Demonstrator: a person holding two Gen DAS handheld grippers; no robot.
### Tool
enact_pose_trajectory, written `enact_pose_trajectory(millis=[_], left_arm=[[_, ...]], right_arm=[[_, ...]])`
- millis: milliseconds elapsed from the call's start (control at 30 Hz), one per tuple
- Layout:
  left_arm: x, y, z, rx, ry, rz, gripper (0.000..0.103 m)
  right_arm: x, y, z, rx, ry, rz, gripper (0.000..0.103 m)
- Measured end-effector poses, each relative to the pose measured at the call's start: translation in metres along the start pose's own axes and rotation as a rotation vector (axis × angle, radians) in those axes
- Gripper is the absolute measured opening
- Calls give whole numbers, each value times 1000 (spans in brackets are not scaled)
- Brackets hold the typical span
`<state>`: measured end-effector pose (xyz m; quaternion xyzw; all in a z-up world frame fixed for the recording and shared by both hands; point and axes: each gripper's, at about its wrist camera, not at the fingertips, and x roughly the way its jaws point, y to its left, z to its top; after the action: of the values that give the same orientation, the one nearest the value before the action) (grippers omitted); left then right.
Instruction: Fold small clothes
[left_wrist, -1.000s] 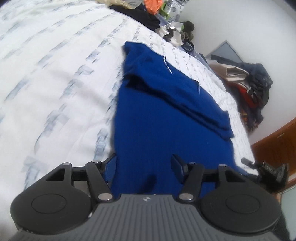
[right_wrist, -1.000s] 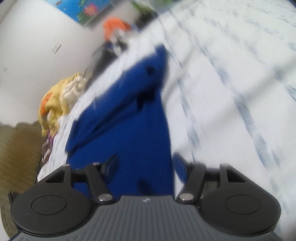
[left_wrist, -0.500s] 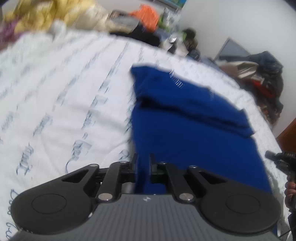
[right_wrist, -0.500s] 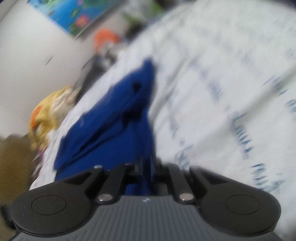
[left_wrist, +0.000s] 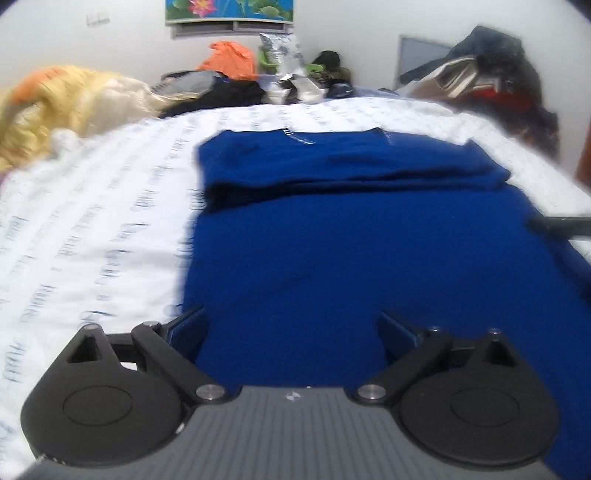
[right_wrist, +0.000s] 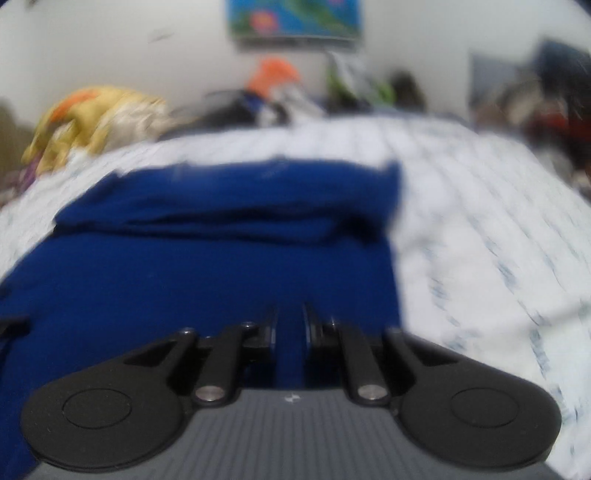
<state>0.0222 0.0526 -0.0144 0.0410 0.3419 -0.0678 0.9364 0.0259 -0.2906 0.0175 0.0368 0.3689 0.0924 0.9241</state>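
Observation:
A dark blue garment (left_wrist: 332, 240) lies flat on the white printed bed sheet (left_wrist: 92, 221), its far part folded over into a thick band (left_wrist: 351, 166). My left gripper (left_wrist: 291, 325) is open over the garment's near left edge, holding nothing. My right gripper (right_wrist: 289, 325) is nearly closed on the garment's near edge (right_wrist: 289, 354), with blue cloth between the fingers (right_wrist: 269, 328). The garment in the right wrist view (right_wrist: 203, 280) is blurred. The right gripper's tip shows in the left wrist view (left_wrist: 561, 225) at the garment's right edge.
A yellow and orange bundle (left_wrist: 62, 99) lies at the bed's far left. Piled clothes and bags (left_wrist: 258, 77) line the far wall, with a dark heap (left_wrist: 498, 81) at the far right. A flower picture (left_wrist: 229, 11) hangs above.
My left gripper, shut on the garment's edge half a second ago, has opened. My right gripper stays closed on the cloth. Both views have swung to face the far wall.

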Motion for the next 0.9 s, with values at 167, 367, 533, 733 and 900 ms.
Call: enact_pose_trajectory(millis=[167,367,533,733,900], left_arm=[[-29,-12,1,-16,-7,18,83],[-43,-63,-28,94,27,-154,99],[-57,-33,-53,84,2,-113,103],[-87,-38,-56,71,42,-159,96],[-97,-56,-78,147,21,-205,103]], right_arm=[[-18,27,5,-16,66,-83,16],[-44,77,-30,-143,103,63,65],[-65,41,-60,-122,48,-7,79],[-96,68,-54,-154,72,-50,79],[-99,121,-82,-336,125,100,82]])
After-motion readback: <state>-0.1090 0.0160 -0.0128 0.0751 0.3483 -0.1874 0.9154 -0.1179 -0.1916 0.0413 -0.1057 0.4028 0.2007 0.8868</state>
